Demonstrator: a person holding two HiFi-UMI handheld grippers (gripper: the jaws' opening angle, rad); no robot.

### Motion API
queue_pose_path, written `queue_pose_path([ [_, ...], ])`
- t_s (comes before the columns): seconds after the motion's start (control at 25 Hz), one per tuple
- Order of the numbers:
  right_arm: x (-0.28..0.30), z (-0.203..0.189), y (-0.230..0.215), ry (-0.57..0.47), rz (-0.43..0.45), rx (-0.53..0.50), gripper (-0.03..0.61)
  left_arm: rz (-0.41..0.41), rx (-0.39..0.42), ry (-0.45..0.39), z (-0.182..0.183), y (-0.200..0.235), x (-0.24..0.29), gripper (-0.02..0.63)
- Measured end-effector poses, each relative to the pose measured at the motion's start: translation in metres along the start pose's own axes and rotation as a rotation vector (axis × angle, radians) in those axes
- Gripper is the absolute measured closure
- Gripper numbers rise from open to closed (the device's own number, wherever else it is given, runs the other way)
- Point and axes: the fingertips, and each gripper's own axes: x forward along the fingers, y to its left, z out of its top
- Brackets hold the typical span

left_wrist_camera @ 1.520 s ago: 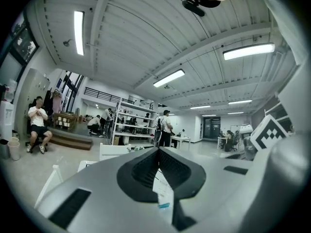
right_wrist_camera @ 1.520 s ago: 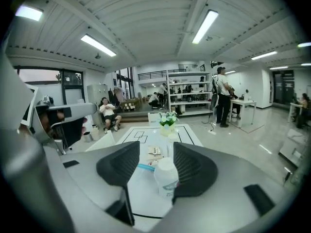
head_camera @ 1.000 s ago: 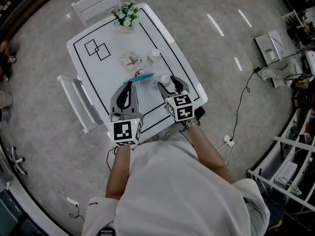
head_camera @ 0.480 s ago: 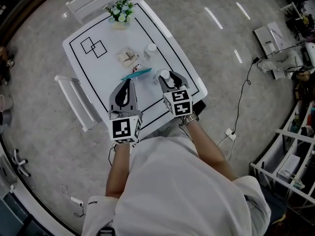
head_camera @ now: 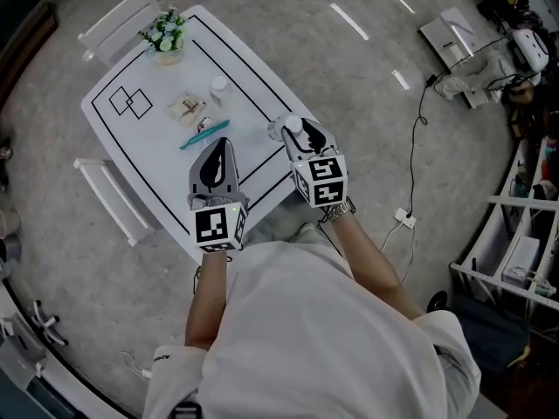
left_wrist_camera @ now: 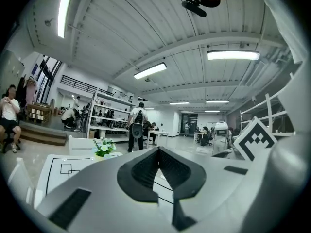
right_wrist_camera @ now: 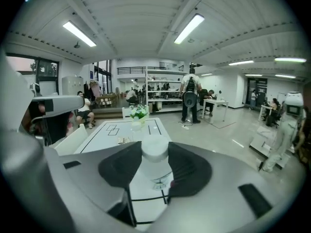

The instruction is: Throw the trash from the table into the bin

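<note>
Since a second ago the right gripper has closed its jaws on the small white bottle. It has carried the bottle off its spot on the table to above the table's near right edge, and the table now sits further left in the head view. The pads press on the bottle from both sides just under its white cap. It stands upright between them, with its long axis across the line of the jaws. The right gripper tips somewhat downward, the forearm running back to our body.

The left gripper has its jaws pressed together on nothing. It lies roughly level over the table's near edge. A teal stick lies just past its tip, and a crumpled wrapper and a second bottle lie further on.

We see no bin in any view. Our next move depends on where it stands, and we judge it lies off to one side or behind us, so we must turn. The left hand is the nearer one to the trash still on the table.
</note>
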Motion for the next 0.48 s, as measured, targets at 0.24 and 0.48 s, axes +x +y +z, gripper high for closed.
queue_pose_path([
  [0.24, -0.076, -0.028, -0.090, -0.018, -0.139, 0.063, 0.402, -0.106, 0.021, -0.003, -0.004, -0.093, 0.014, 0.609],
  [0.48, -0.149, -0.075, -0.163, -0.004, -0.190, 0.106, 0.402, -0.164, 0.023, -0.011, -0.013, -0.198, 0.018, 0.609],
])
